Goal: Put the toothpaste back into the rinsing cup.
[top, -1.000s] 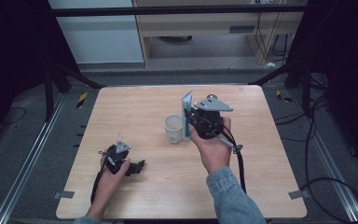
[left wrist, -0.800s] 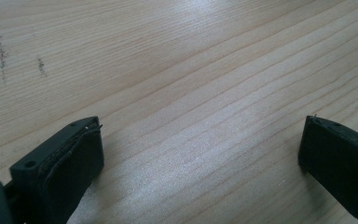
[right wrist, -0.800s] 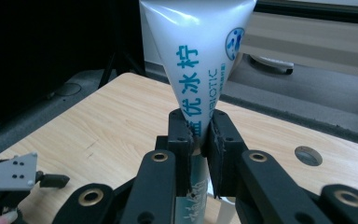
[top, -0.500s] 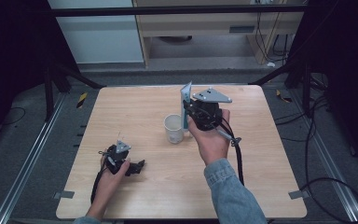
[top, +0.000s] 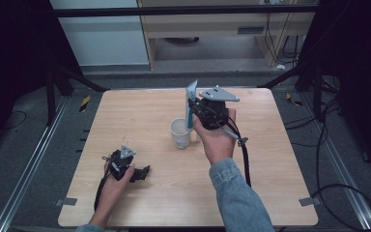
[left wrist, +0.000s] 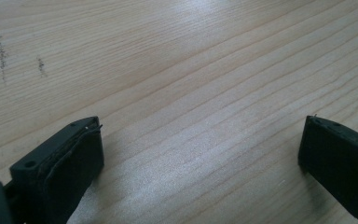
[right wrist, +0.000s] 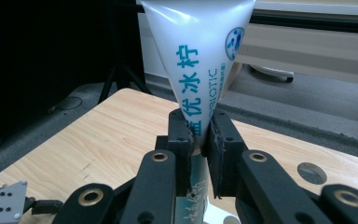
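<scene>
Right gripper (right wrist: 198, 140) pinches tube (right wrist: 198, 60) upright just beside cup (top: 180, 133)

The table (top: 140, 121) is light wood with fine lines. The tube (right wrist: 200, 56) looks like smooth, shiny plastic. The cup (top: 180, 133) is plain matt white.
</scene>
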Demonstrator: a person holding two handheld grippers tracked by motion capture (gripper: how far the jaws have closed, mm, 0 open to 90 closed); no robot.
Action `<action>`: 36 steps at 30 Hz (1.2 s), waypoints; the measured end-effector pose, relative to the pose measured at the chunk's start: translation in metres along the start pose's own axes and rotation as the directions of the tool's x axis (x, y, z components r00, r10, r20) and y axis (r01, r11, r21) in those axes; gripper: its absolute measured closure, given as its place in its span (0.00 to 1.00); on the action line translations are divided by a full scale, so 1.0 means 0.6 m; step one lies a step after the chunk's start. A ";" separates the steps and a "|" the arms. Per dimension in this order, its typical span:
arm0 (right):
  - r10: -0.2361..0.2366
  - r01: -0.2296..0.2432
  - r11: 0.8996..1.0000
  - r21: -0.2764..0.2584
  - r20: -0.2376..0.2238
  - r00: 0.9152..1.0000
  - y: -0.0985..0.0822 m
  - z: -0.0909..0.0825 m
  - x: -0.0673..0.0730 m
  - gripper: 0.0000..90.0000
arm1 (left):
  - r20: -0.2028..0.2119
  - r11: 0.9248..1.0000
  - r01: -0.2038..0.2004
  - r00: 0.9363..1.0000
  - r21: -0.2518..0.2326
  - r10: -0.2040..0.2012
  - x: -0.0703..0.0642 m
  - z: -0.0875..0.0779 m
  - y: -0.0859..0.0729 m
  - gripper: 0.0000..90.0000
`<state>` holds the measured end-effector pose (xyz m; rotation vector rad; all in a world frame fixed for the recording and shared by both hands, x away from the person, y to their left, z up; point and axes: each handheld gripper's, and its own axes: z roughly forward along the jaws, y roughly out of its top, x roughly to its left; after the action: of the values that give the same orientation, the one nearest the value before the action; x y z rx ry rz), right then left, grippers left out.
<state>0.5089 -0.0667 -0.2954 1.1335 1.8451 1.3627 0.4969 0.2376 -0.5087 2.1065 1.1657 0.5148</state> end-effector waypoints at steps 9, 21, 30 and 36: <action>0.007 -0.007 1.000 -0.013 0.004 1.000 -0.008 0.026 -0.010 0.89 | 0.000 1.000 0.000 1.000 0.000 0.000 0.000 0.000 0.000 0.00; 0.017 -0.017 1.000 -0.020 -0.006 1.000 -0.014 0.061 -0.001 0.89 | 0.000 1.000 -0.001 1.000 0.001 0.001 0.000 0.000 0.000 0.00; 0.016 -0.016 1.000 0.002 -0.006 1.000 -0.030 0.081 0.003 0.89 | 0.000 1.000 -0.001 1.000 0.001 0.001 0.000 0.000 0.000 0.00; 0.011 -0.011 1.000 0.023 -0.004 1.000 -0.051 0.103 0.003 0.89 | 0.001 1.000 0.003 1.000 0.001 -0.003 0.000 0.000 0.000 0.00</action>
<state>0.5504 -0.0403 -0.3434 1.1556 1.8646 1.3537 0.4967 0.2375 -0.5087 2.1051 1.1688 0.5123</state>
